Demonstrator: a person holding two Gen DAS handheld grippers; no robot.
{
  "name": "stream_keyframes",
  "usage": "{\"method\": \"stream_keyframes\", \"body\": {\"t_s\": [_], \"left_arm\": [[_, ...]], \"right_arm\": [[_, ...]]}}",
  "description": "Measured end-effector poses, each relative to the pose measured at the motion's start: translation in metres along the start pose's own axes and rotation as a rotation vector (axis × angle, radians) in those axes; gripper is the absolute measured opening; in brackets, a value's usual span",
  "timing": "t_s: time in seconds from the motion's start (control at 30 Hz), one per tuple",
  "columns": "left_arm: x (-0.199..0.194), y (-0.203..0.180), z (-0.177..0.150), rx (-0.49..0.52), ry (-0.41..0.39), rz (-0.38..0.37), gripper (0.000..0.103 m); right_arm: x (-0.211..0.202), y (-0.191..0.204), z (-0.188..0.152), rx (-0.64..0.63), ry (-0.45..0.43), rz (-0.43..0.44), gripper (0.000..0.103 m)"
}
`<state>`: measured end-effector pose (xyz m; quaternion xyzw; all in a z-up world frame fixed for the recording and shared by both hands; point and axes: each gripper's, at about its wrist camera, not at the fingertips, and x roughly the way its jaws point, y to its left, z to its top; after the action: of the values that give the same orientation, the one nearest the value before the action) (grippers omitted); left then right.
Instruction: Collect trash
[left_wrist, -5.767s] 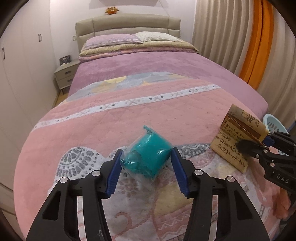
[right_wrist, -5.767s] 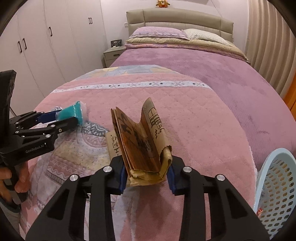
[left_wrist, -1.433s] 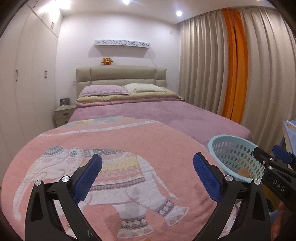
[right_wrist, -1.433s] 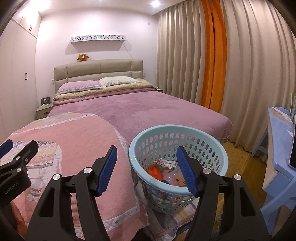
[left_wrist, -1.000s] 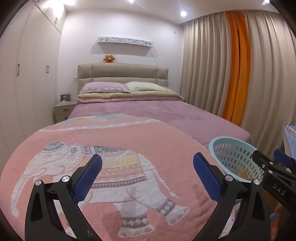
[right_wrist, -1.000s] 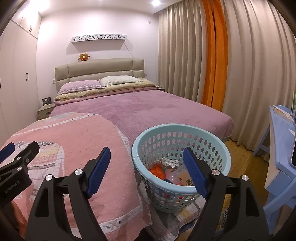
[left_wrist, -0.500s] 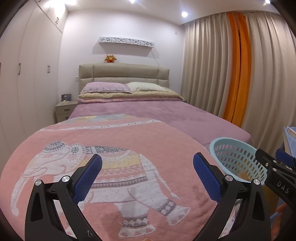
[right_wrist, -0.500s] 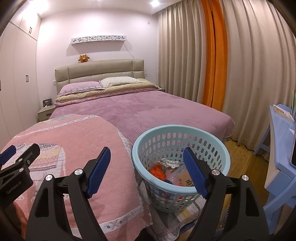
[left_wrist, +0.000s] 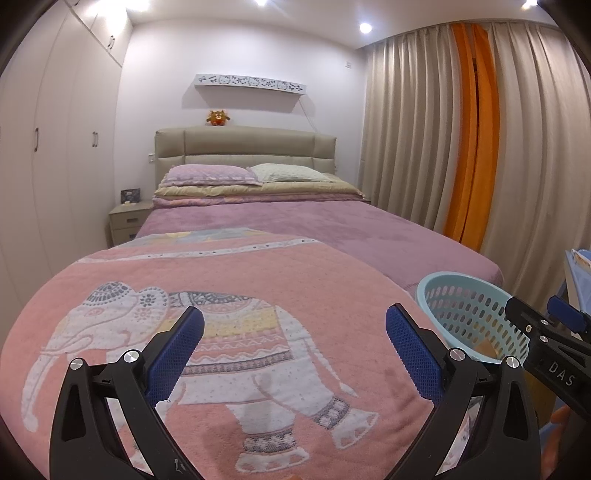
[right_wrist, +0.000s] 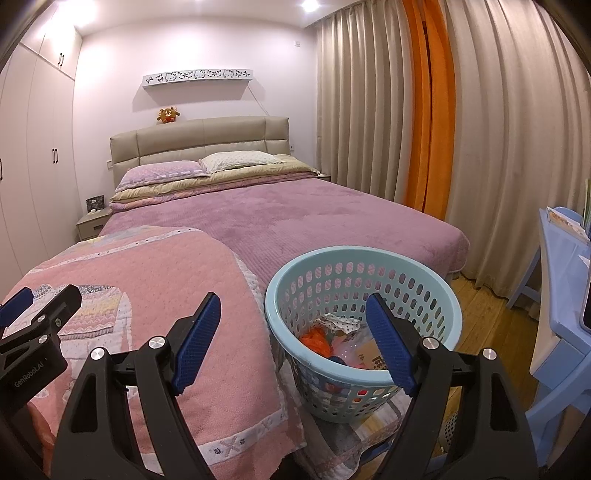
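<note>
Both grippers are empty, so the step in hand looks like a last check that no trash is left on the bed. Sweep your view slowly over the blanket before you call it done, and keep both grippers apart from the basket rim.

Nearest you, the left gripper (left_wrist: 294, 330) stands wide, its ridged blue pads (left_wrist: 173, 354) with nothing between them. The right gripper (right_wrist: 294, 332) also stands wide and holds nothing; its black plastic arms frame the view at 7 and 5 o'clock.

Just beyond the right gripper, at about 4 o'clock in the right wrist view, sits the round, pale blue plastic basket (right_wrist: 364, 254), its walls pierced with oval holes. The collected trash (right_wrist: 334, 338) lies in its bottom: crumpled orange, white dotted and printed paper scraps.

At 9 o'clock lies the pink quilted blanket (right_wrist: 166, 273), soft and stitched, with a white patterned elephant (left_wrist: 229, 336). I see no litter on it.

Further off, the bed (right_wrist: 295, 218) carries a fuzzy mauve cover, two pillows and a padded beige headboard. At 2 o'clock hang pleated beige and orange curtains (right_wrist: 428, 110).
</note>
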<state>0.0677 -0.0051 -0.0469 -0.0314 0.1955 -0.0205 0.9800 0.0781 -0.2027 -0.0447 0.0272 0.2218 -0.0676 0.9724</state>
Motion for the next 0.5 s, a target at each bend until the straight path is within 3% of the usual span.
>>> {"method": "stream_keyframes", "body": {"t_s": [0.5], "left_arm": [[-0.0001, 0.0000, 0.0001, 0.002, 0.000, 0.000, 0.096]], "right_arm": [[0.0006, -0.0008, -0.0003, 0.003, 0.001, 0.002, 0.077]]}}
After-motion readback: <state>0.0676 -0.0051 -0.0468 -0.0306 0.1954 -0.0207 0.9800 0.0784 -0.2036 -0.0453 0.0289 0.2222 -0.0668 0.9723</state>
